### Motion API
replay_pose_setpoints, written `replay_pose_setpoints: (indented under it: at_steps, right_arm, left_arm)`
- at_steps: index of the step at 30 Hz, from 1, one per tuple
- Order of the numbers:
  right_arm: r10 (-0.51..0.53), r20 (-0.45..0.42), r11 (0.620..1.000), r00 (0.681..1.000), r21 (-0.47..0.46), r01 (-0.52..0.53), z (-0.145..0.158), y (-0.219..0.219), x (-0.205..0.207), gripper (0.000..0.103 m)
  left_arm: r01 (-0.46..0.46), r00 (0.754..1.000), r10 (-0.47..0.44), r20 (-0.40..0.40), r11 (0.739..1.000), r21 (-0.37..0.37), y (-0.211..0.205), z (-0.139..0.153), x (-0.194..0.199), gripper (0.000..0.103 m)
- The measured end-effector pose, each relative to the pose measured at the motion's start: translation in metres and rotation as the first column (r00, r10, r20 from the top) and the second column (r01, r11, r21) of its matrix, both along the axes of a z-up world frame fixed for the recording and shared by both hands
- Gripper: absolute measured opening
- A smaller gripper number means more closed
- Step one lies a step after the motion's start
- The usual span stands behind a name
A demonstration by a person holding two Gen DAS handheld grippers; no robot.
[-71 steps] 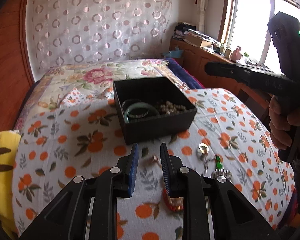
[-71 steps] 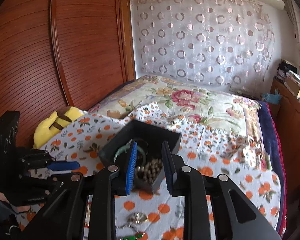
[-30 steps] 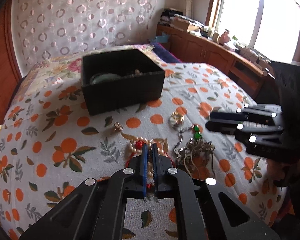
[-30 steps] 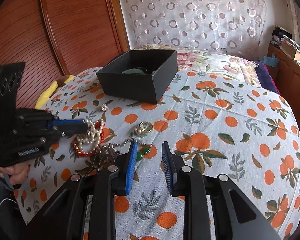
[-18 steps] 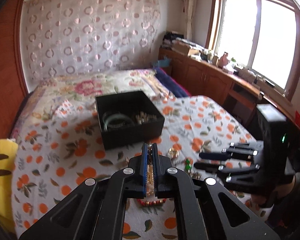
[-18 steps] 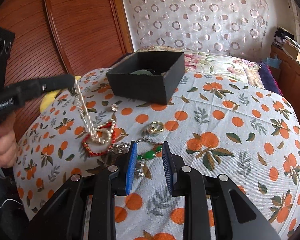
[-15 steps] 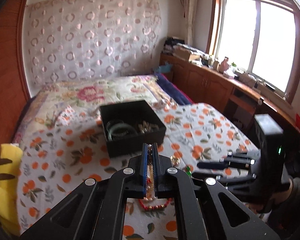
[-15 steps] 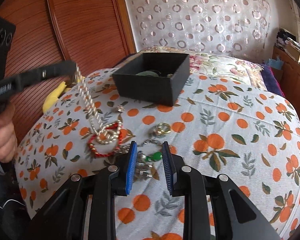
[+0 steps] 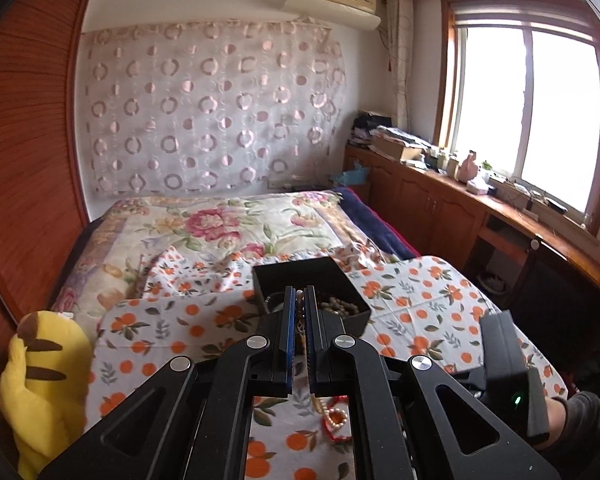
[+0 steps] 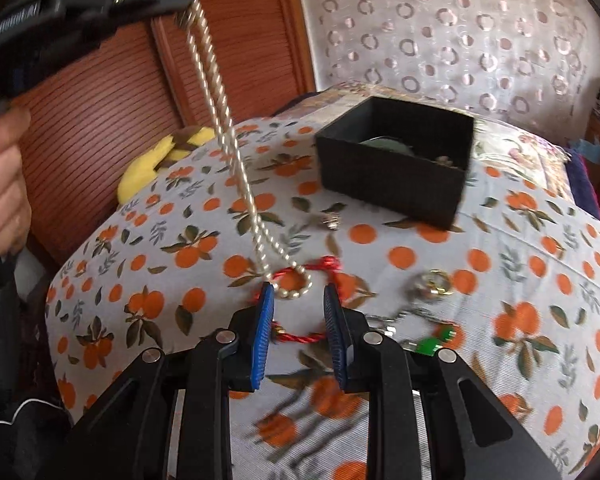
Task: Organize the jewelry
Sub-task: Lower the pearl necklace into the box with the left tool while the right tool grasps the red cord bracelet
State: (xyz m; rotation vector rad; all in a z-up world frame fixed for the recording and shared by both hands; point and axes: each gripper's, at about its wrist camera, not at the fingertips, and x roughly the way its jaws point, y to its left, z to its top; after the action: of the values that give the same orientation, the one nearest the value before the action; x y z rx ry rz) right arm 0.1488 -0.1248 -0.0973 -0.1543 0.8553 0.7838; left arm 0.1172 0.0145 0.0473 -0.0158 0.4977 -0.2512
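Observation:
My left gripper is shut on a pearl necklace and holds it high above the bed; in the right wrist view it is at the upper left. The strand hangs down, its lower loop near a red cord bracelet on the orange-print cloth. My right gripper is open and empty, low over that bracelet. The black box holds a green bangle and beads. A gold ring and a green-stone chain lie to the right.
A yellow plush toy lies at the bed's left edge beside a wooden wardrobe. A small earring lies in front of the box. A wooden counter with clutter runs under the window on the right.
My left gripper has risen higher with the pearl necklace, pulling the strand nearly clear of the cloth. My right gripper has moved left and down towards the red bracelet.

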Motion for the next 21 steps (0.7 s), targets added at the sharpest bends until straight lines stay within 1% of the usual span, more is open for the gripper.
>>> replay_pose_setpoints:
  at_steps: [4,7,11,12,13,14,16,21]
  right_arm:
    - [0.053,-0.025,0.998,0.998,-0.036,-0.053,-0.008,0.015,-0.003,0.028]
    - [0.07,-0.04,0.995,0.997,-0.068,-0.073,-0.014,0.022,-0.003,0.028]
    - [0.087,-0.024,0.99,0.996,-0.106,-0.089,-0.015,0.025,-0.006,0.028]
    - [0.088,-0.007,0.988,0.996,-0.128,-0.089,-0.014,0.026,-0.007,0.023]
    - [0.088,0.01,0.985,0.996,-0.149,-0.085,-0.014,0.026,-0.007,0.01]
    - [0.094,0.02,0.983,0.995,-0.161,-0.09,-0.015,0.026,-0.008,0.008]
    - [0.093,0.002,0.985,0.996,-0.144,-0.091,-0.013,0.022,-0.005,0.008]
    - [0.066,0.033,0.995,0.997,-0.08,-0.063,0.009,0.005,0.001,0.008]
  left_arm:
    - [-0.021,1.0,0.021,0.009,1.0,-0.007,0.012,0.003,-0.002,0.004]
    - [-0.032,0.999,0.032,0.016,0.999,-0.011,0.018,0.004,-0.004,0.004]
    - [-0.045,0.999,0.045,0.018,0.999,-0.013,0.025,0.005,-0.003,0.004]
    - [-0.045,0.999,0.046,0.017,0.999,-0.015,0.026,0.005,-0.003,0.004]
    - [-0.046,0.999,0.047,0.014,0.999,-0.015,0.026,0.005,-0.002,0.004]
    - [-0.047,0.999,0.047,0.014,0.999,-0.013,0.025,0.004,-0.002,0.004]
    - [-0.043,0.999,0.044,0.015,0.999,-0.014,0.026,0.005,-0.002,0.004]
    - [-0.043,0.999,0.043,0.016,0.999,-0.013,0.024,0.005,-0.001,0.004]
